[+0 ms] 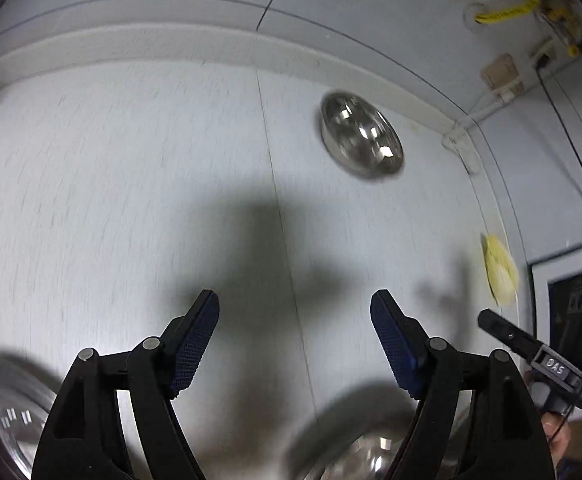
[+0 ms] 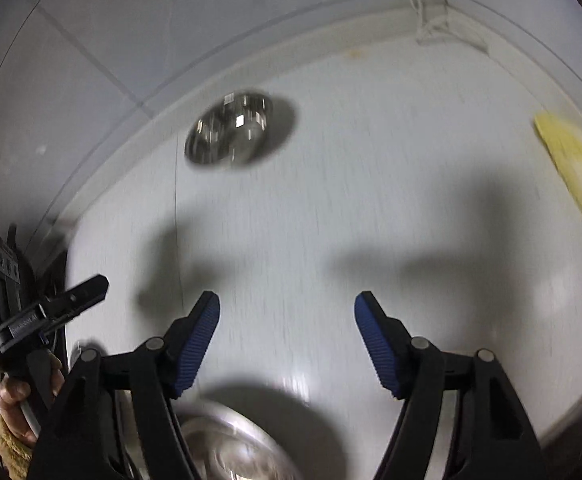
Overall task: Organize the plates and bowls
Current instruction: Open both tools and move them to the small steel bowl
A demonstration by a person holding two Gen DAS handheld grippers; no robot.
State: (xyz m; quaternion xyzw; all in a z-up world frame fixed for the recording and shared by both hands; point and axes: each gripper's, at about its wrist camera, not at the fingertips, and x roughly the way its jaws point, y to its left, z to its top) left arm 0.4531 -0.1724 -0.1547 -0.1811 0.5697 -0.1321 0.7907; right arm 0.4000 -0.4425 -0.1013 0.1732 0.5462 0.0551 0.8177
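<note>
A small steel bowl (image 1: 361,138) sits far out on the white table, near the back edge; it also shows in the right wrist view (image 2: 229,132). My left gripper (image 1: 294,306) is open and empty above the table. A steel plate (image 1: 7,416) lies at its lower left and another steel dish (image 1: 365,458) below its right finger. My right gripper (image 2: 287,306) is open and empty, with a steel dish (image 2: 231,448) just below it. The other gripper (image 2: 63,308) shows at the left of the right wrist view, and at the right of the left wrist view (image 1: 531,352).
A yellow cloth (image 1: 499,270) lies at the table's right side, also in the right wrist view (image 2: 575,164). The table's raised back rim (image 1: 171,46) curves behind. Cables and a yellow tie (image 1: 507,12) hang on the wall at the far right.
</note>
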